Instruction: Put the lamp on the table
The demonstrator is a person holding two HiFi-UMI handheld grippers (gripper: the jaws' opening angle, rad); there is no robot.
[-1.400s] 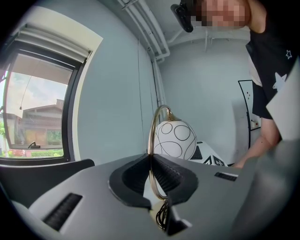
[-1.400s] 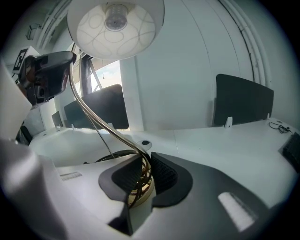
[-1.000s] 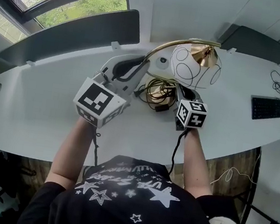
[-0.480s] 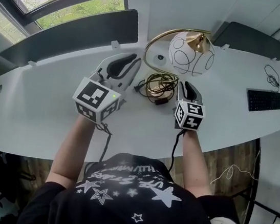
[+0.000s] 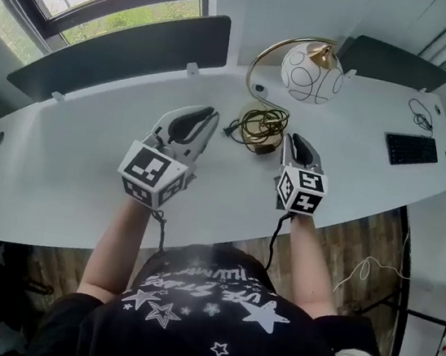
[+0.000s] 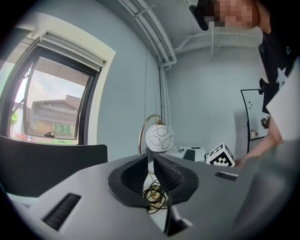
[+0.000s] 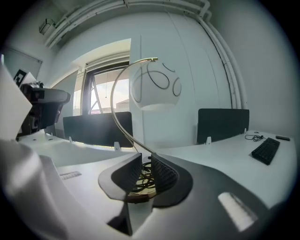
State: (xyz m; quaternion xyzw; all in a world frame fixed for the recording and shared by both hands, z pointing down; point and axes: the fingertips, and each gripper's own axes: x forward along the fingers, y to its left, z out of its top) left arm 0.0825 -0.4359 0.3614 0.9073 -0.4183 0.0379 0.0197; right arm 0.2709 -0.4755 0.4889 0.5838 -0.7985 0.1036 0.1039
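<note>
Since the lamp [image 5: 310, 72] already stands upright on the white surface [image 5: 70, 152], its curved gold stem rising from a base wrapped in its own coiled cord [image 5: 262, 124] and its white globe hanging free toward the back edge, the placing looks done. Nothing steadies it, so it rests on its own weight. The right claw [image 5: 296, 139] sits just beside the base, jaws set narrow with nothing between them. The left claw [image 5: 205, 115] points at the cord from a little farther off, its jaws also narrow and empty. A keyboard [image 5: 410, 148] lies well apart at the right.
</note>
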